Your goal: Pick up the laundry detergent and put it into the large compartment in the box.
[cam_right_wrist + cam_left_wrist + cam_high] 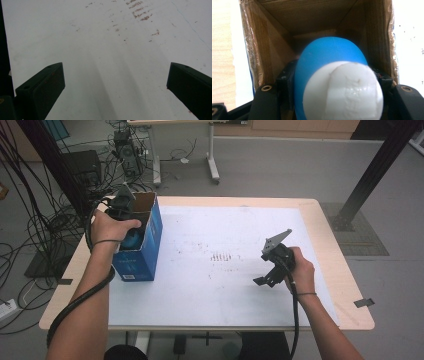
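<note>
- Table: light wood top w/ a white sheet over most of it; faint brown marks on the sheet, well to the right of the box in the high view.
- Blue cardboard box: stands upright on the table's left part, top open, brown inside. All places below are given rel. to this box.
- Left hand: at the box's open top, on its left rim.
- Left gripper: pointed down into the box mouth, jaws clamped on the blue-and-white object, one each side of it; they stand somewhat apart since the object fills the gap.
- Blue-and-white object: rounded blue body w/ a white end toward the camera; sits in the box opening, above the box floor, not touching the floor as far as the left gripper view shows. Exact item can't be told.
- Right hand: well to the right of the box, over the white sheet.
- Right gripper: also far right of the box, just above the sheet, jaws spread wide, nothing between them; bare sheet shows in the gap.
</note>
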